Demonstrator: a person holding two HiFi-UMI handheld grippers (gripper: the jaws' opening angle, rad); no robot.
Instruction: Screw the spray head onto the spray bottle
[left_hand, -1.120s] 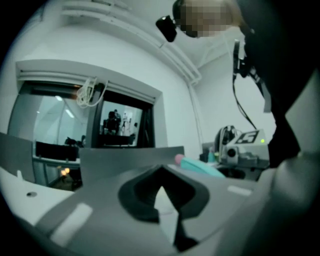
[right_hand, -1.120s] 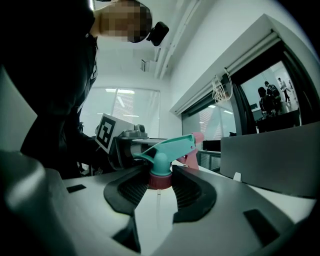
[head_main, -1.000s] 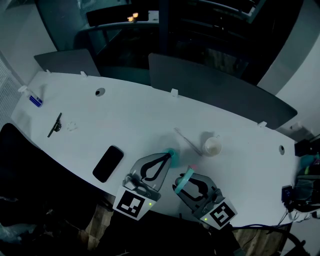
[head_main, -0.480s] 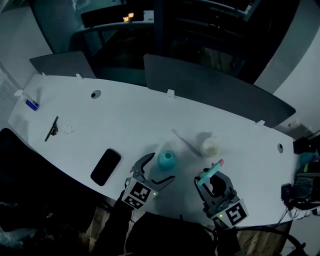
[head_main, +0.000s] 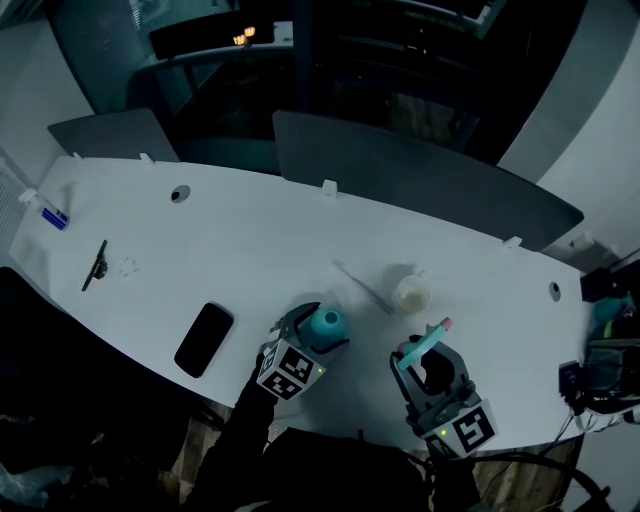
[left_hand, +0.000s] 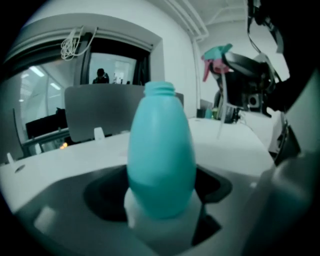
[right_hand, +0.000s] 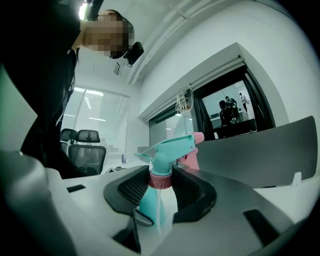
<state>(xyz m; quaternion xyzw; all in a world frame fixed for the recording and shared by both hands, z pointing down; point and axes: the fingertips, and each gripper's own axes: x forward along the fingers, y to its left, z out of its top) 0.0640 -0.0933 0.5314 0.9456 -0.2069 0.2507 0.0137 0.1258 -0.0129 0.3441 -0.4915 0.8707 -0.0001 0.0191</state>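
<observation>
The teal spray bottle (head_main: 325, 322) stands upright near the table's front edge, its threaded neck bare (left_hand: 160, 89). My left gripper (head_main: 321, 330) reaches around its lower body with the jaws wide and closing; dark gaps show on both sides of the bottle (left_hand: 161, 150), so the pads are not pressing. To the right, my right gripper (head_main: 424, 360) is shut on the spray head (head_main: 421, 346), black pads pinching its pink collar (right_hand: 161, 181). The teal trigger and pink nozzle (right_hand: 172, 147) stick up above the jaws and the dip tube hangs below. The head also shows in the left gripper view (left_hand: 216, 54), raised to the bottle's right.
A black phone (head_main: 204, 339) lies left of the bottle. A white cup (head_main: 410, 294) and a thin clear stick (head_main: 362, 289) lie behind it. A black tool (head_main: 94, 265) and a small blue item (head_main: 55, 217) sit far left. Grey dividers (head_main: 420, 180) line the table's far edge.
The left gripper drew back from the bottle, opened wide, then came forward around the bottle's body. The right gripper carried the spray head to the right and has since held still.
</observation>
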